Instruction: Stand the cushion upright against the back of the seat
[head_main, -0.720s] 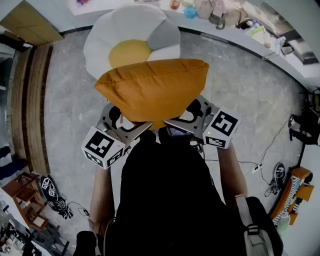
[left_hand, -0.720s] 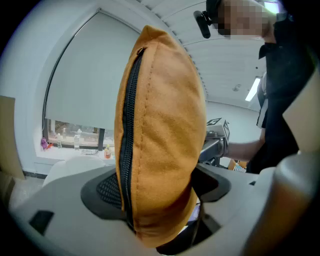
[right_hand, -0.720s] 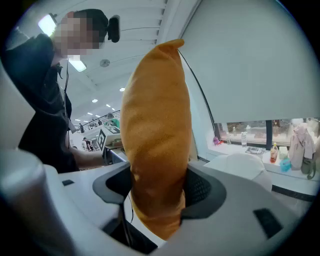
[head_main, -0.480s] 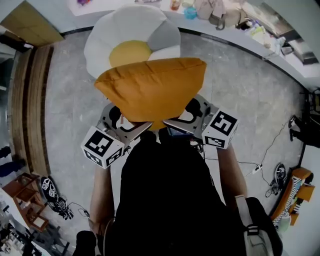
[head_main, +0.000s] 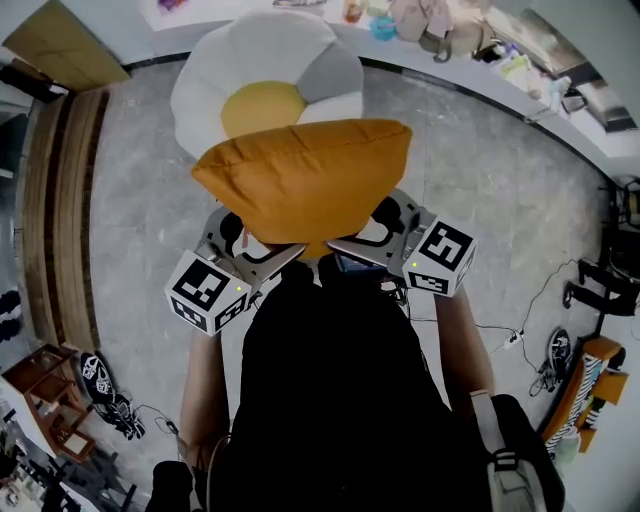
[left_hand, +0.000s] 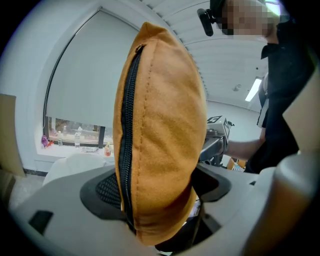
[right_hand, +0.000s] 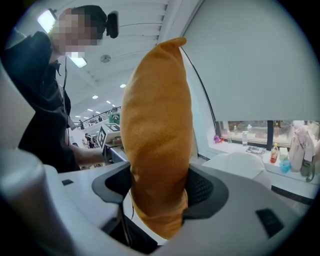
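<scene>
Orange cushion (head_main: 305, 180): barely shifted since the earlier frame. Long axis runs left-right. Left gripper (head_main: 238, 245) and right gripper (head_main: 385, 228): jaws wide, each clamping the near edge. White seat (head_main: 265, 55): directly beyond, far side.

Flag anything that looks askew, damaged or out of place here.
Nothing stands out. The orange cushion is intact, pinched along its near edge by the left tool and the right tool, and held in the air before the white seat, which looks undamaged.
</scene>
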